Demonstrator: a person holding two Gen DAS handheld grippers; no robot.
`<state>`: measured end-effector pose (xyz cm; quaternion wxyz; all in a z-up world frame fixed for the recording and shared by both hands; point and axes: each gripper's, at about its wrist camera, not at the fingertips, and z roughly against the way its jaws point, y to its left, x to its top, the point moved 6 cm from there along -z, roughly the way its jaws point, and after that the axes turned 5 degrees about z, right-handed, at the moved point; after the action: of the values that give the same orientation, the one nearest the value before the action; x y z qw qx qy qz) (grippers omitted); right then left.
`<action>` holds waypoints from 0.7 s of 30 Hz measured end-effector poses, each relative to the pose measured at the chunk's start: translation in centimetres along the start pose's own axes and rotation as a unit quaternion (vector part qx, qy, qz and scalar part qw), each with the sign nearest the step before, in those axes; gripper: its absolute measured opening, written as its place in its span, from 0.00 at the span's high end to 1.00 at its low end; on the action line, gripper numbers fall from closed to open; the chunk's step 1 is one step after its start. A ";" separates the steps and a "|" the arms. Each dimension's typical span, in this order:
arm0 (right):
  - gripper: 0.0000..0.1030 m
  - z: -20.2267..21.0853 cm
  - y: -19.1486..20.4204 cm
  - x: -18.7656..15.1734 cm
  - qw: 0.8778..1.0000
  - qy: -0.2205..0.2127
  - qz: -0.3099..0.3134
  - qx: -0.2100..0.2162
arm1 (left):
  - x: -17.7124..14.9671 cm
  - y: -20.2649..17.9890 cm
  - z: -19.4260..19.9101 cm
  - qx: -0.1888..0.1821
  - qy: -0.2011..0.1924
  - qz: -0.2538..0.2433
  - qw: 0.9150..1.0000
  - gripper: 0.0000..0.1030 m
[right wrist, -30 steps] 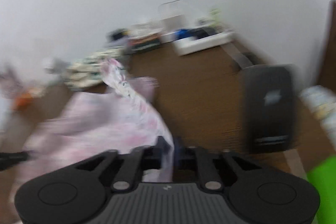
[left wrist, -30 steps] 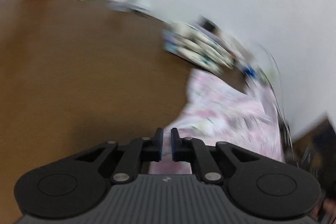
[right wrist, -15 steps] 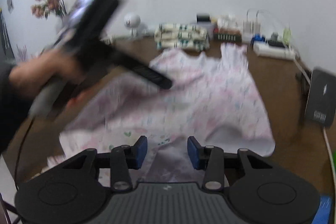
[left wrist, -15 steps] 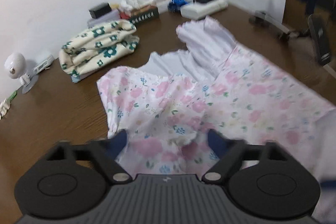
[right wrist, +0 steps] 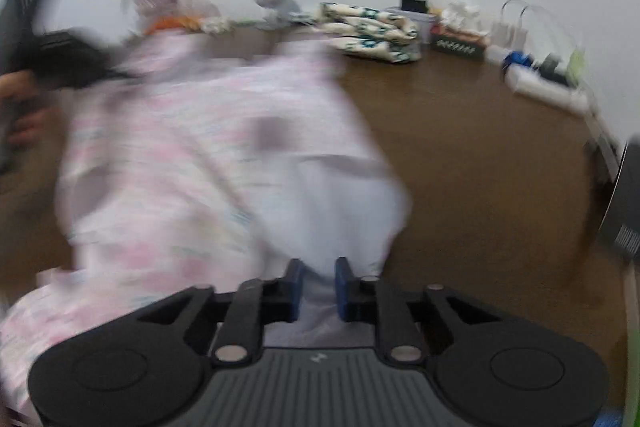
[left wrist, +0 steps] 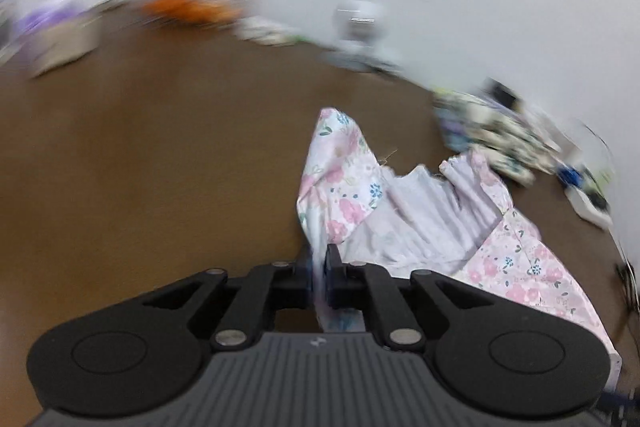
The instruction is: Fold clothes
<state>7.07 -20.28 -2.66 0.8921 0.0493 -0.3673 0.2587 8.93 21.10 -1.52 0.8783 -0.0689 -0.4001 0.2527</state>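
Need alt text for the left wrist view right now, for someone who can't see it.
The left gripper, jaws shut, pinches an edge of a pink floral garment that trails to the right across a brown table. Blurred clutter and another folded floral cloth line the white wall behind.

pink floral garment [left wrist: 516, 259], brown table [left wrist: 160, 167]

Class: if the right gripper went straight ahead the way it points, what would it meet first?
Probably the floral garment: its pale cloth already lies between the right gripper's part-open jaws and extends ahead. Blur leaves depth uncertain.
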 end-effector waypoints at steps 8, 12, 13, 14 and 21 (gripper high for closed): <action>0.73 2.9 3.0 5.4 0.995 -0.071 0.063 0.031 | -0.4 4.8 8.6 -0.005 -0.073 0.003 0.997 0.30; 0.67 4.2 8.8 1.5 0.986 -0.031 0.099 0.132 | -1.7 0.4 6.3 -0.078 -0.020 -0.086 0.993 0.27; 0.67 4.1 9.9 0.2 0.985 -0.016 0.108 0.134 | -2.3 -0.6 5.5 -0.080 -0.005 -0.107 0.991 0.29; 0.67 4.0 10.0 -0.7 0.987 -0.005 0.100 0.129 | -2.8 -0.6 5.3 -0.073 -0.001 -0.119 0.990 0.30; 0.76 2.8 5.1 -2.2 0.995 0.005 0.030 0.090 | -6.0 -0.7 4.1 -0.030 0.027 -0.200 0.979 0.50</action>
<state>1.41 -17.59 -2.65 0.8777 0.1171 -0.3392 0.3177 2.82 17.19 -2.59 0.9189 -0.0207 -0.3898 0.0574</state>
